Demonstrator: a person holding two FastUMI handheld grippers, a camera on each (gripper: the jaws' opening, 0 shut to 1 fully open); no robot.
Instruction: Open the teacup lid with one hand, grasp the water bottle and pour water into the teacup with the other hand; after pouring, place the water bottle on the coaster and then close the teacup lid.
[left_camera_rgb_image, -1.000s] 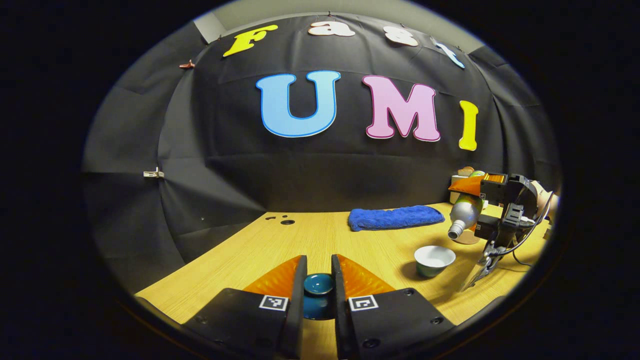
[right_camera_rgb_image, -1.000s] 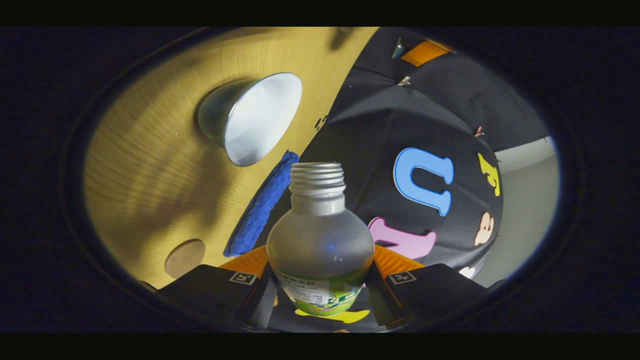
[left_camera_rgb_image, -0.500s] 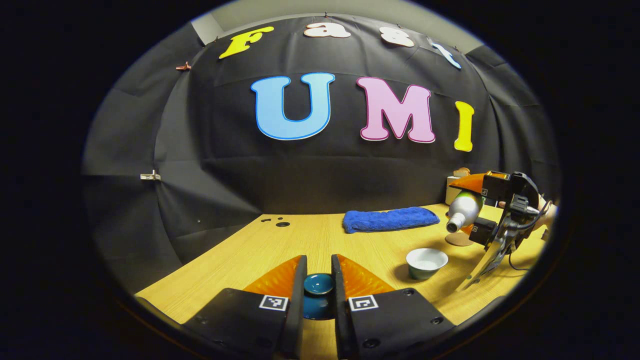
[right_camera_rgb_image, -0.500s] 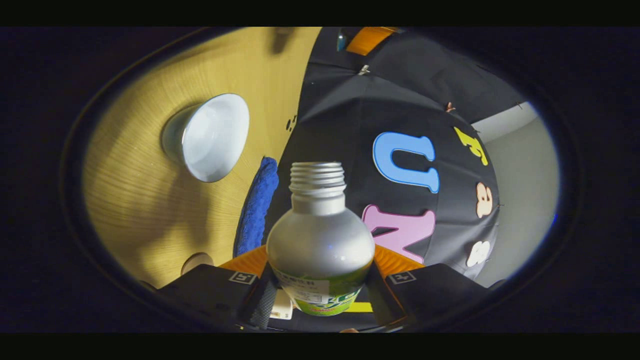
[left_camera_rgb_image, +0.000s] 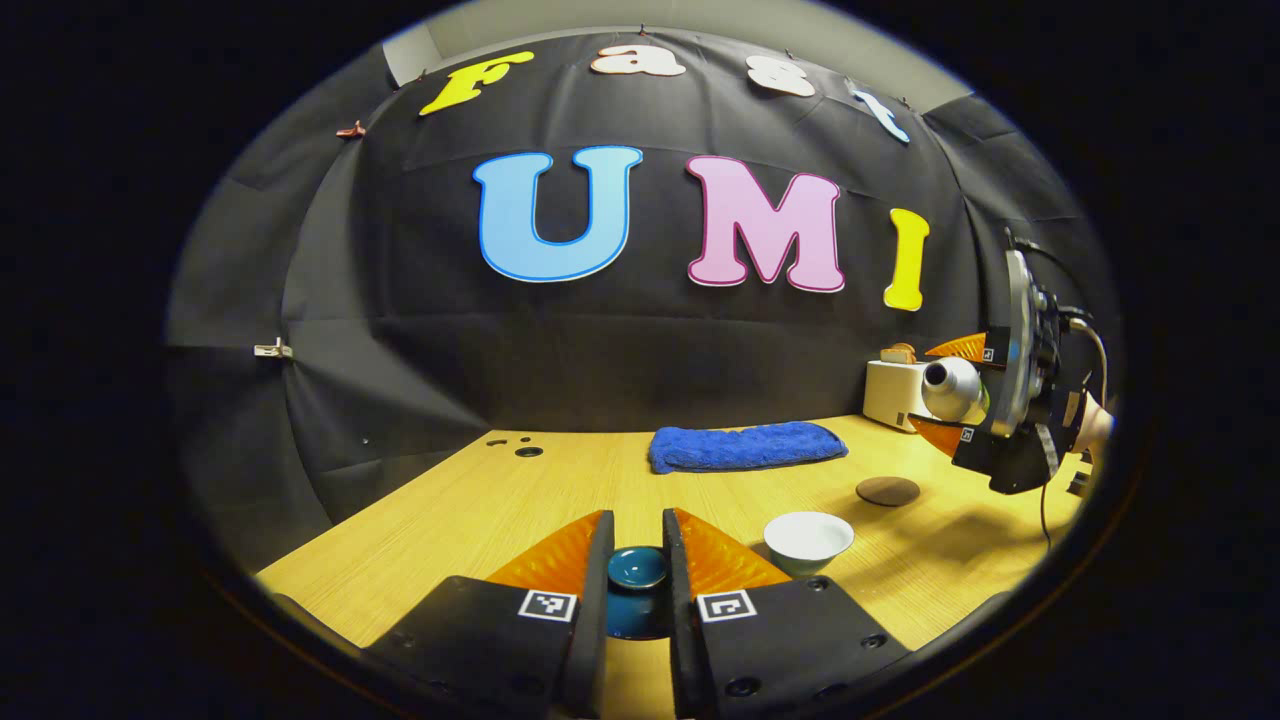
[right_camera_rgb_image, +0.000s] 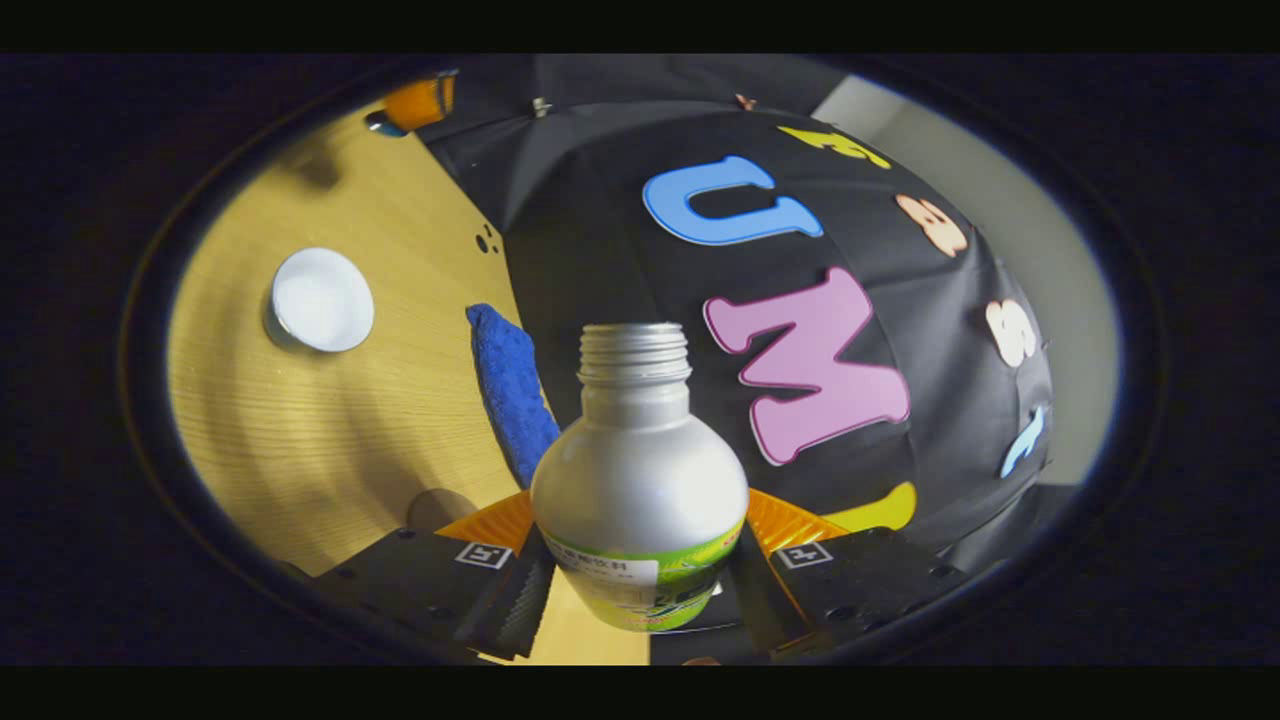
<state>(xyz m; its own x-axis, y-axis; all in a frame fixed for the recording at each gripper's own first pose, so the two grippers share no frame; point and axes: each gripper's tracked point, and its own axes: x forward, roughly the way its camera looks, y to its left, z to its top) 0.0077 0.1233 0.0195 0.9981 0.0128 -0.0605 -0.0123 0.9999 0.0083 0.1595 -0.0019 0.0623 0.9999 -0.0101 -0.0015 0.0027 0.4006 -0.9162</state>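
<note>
The left gripper view is taken low over the bench, level, facing the booth's back wall; the teacup is seen close at 4 o'clock. The right gripper view is taken from higher up, rolled strongly, so the bench is laid toward 9 o'clock. The teacup, towel and wall are shared by both views.

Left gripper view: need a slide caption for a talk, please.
Left hand-held gripper holds the teacup lid; open teacup on the table.
</note>
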